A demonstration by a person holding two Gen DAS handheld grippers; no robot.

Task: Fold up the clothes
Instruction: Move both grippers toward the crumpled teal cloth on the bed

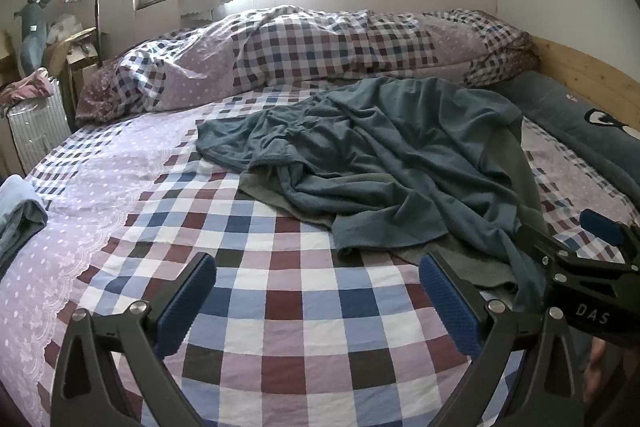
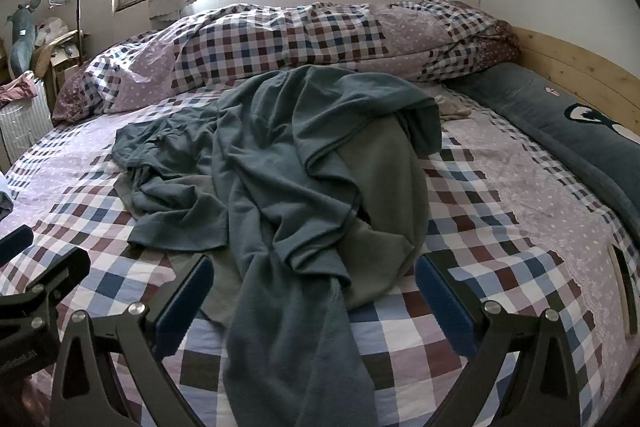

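Observation:
A crumpled teal garment lies in a heap on the checked bed sheet, over a grey-green garment. My left gripper is open above bare sheet, with the heap ahead and to its right. My right gripper is open too; a strip of the teal garment runs toward the camera between its blue pads, which do not press on it. The right gripper's body shows at the right of the left wrist view.
A rolled checked duvet lies along the far side under a window. A dark long pillow runs along the wooden bed rail at right. A folded light-blue cloth sits at the left edge; a suitcase and clothes rack stand beyond.

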